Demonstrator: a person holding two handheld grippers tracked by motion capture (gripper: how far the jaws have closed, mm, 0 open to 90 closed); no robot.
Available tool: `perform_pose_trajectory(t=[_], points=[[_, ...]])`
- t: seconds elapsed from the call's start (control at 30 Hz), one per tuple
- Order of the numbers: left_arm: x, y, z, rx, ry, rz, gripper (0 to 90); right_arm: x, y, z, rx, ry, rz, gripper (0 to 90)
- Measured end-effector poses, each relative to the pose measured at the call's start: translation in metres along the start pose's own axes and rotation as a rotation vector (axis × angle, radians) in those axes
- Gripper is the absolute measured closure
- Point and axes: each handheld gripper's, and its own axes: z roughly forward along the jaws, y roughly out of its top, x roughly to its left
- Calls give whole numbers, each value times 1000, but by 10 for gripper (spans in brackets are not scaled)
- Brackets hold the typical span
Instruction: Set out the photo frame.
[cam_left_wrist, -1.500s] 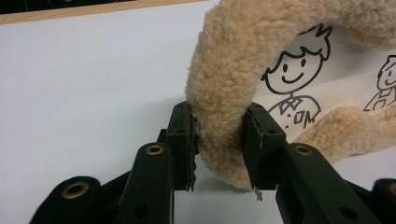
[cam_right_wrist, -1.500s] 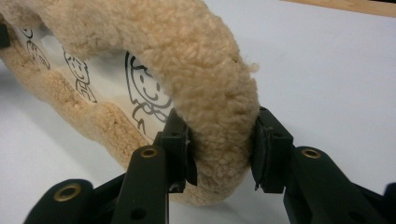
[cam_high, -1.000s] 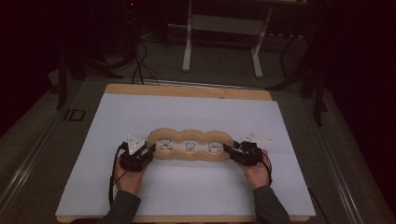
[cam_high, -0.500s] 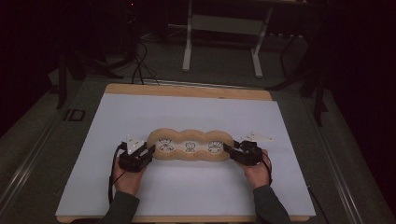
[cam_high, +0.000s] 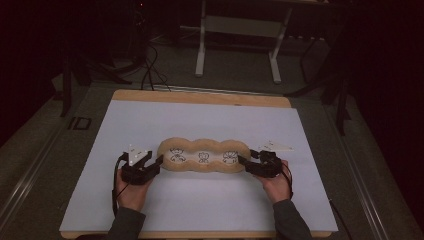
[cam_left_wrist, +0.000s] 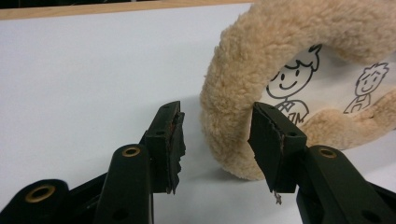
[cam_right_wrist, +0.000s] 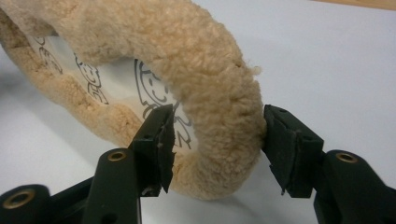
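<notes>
High view: fleece tray (cam_high: 202, 145) lies near the table's (cam_high: 300, 200) front edge.
Left gripper (cam_left_wrist: 217, 140): jaws just opened, straddling rim, not pressing.
Right gripper (cam_right_wrist: 217, 140): jaws just opened, rim between.

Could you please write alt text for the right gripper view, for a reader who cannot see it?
The right gripper straddles the rounded end of a tan fleecy cushion printed with cartoon children; its black fingers stand apart, having just been opening, with the plush rim between them. The cushion lies on a pale blue table mat.
</notes>
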Motion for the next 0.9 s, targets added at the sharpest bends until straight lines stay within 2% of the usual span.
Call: perform_pose_trajectory(t=[0.03, 0.3, 0.53, 0.83, 0.9], points=[[1, 1, -2, -5, -16, -7, 544, 0, 0, -1, 3, 0, -1, 437], [3, 4, -10, -10, -45, -9, 544, -3, 2, -10, 17, 15, 1, 419], [13, 6, -18, 0, -62, -3, 559, -9, 3, -20, 32, 34, 1, 417], [32, 7, -25, 6, -48, -54, 559, -18, 0, -26, 89, 45, -4, 417], [38, 7, -26, 10, -33, -61, 559, -22, -1, -28, 101, 43, -3, 416]])
